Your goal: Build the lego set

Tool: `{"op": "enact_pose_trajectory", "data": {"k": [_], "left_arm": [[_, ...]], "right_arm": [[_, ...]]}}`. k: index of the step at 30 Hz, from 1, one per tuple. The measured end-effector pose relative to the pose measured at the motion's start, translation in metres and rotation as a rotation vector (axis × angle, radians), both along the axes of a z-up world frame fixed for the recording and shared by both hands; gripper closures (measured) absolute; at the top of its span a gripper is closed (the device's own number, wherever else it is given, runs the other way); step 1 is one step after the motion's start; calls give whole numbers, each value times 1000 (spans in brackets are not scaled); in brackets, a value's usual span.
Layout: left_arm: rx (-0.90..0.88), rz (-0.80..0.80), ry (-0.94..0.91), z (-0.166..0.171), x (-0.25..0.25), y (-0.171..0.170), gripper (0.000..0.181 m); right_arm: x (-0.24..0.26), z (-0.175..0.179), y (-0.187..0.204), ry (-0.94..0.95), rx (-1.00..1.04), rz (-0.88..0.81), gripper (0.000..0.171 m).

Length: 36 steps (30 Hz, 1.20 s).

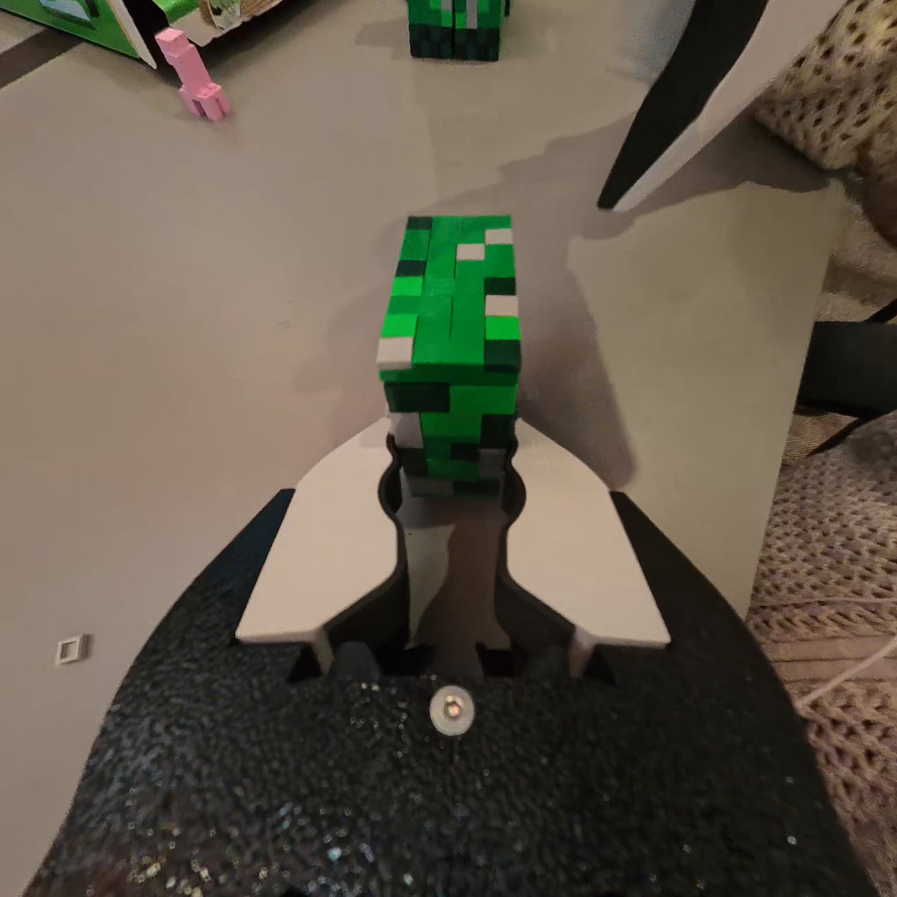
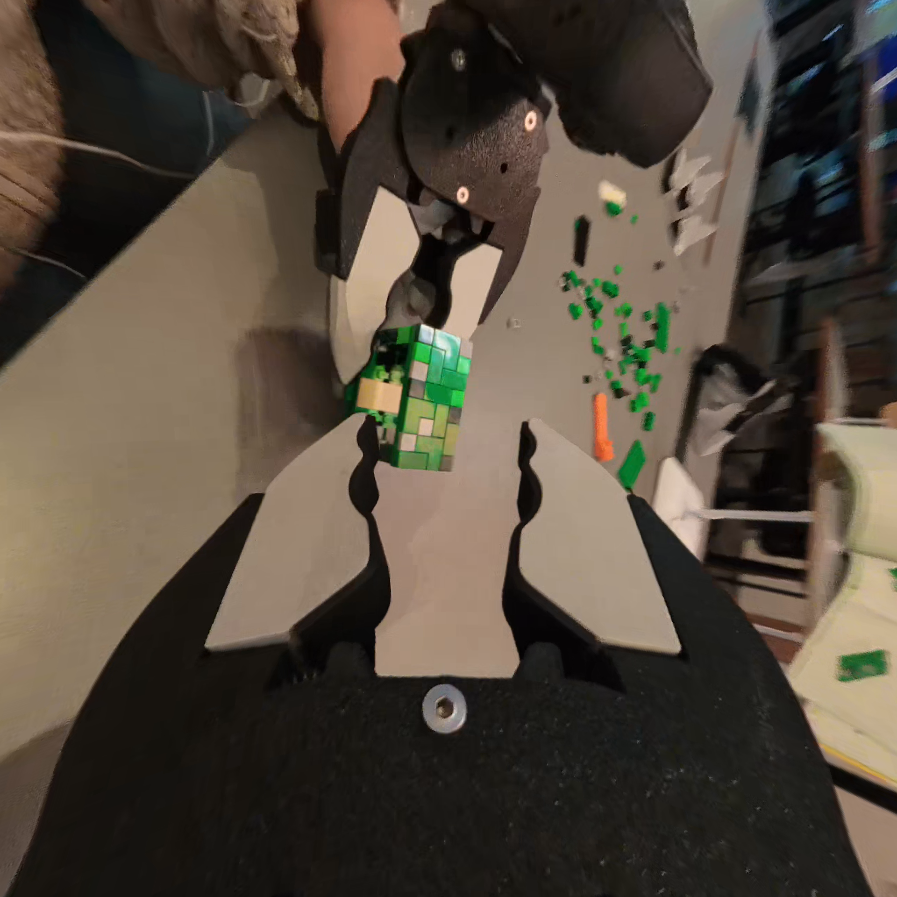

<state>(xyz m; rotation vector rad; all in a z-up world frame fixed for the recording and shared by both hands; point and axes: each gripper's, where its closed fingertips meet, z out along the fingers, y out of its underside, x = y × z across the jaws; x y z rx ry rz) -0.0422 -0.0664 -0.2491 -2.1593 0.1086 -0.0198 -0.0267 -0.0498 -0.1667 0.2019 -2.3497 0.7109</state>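
Note:
My left gripper [image 1: 452, 437] is shut on a tall green lego block [image 1: 449, 335] tiled in light green, dark green and grey, and holds it above the grey table [image 1: 218, 315]. In the right wrist view the same block [image 2: 427, 403] hangs from the left gripper [image 2: 412, 335], with its open underside and a tan piece facing left. My right gripper [image 2: 444, 427] is open and empty, its fingertips just below the block, the left fingertip [image 2: 349, 432] close to the block's lower corner. One finger of the right gripper [image 1: 679, 111] shows at the upper right of the left wrist view.
A second green block [image 1: 455, 29] stands at the table's far edge. A pink lego figure [image 1: 196, 77] stands beside a green box [image 1: 92, 24]. Loose green pieces [image 2: 621, 340], an orange tool [image 2: 602, 427] and a green plate [image 2: 633, 466] lie on the table. The table edge [image 1: 776, 437] is close on the right. Left tips to right tips: about 9 cm.

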Motion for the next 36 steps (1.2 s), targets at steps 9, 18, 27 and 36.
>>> {"op": "enact_pose_trajectory", "data": {"k": [9, 18, 27, 36], "left_arm": [[-5, -2, -49, 0, -2, -3, 143], [38, 28, -67, 6, -7, -4, 144], [154, 10, -126, 24, -6, -7, 144], [350, -181, -256, 101, 13, -24, 144]], "right_arm": [[-3, -21, 11, 192, -154, 84, 102], [-12, -49, 8, 351, -116, 108, 96], [-16, -34, 4, 405, -165, 93, 85], [-3, 35, -16, 536, -254, 187, 73]]}}
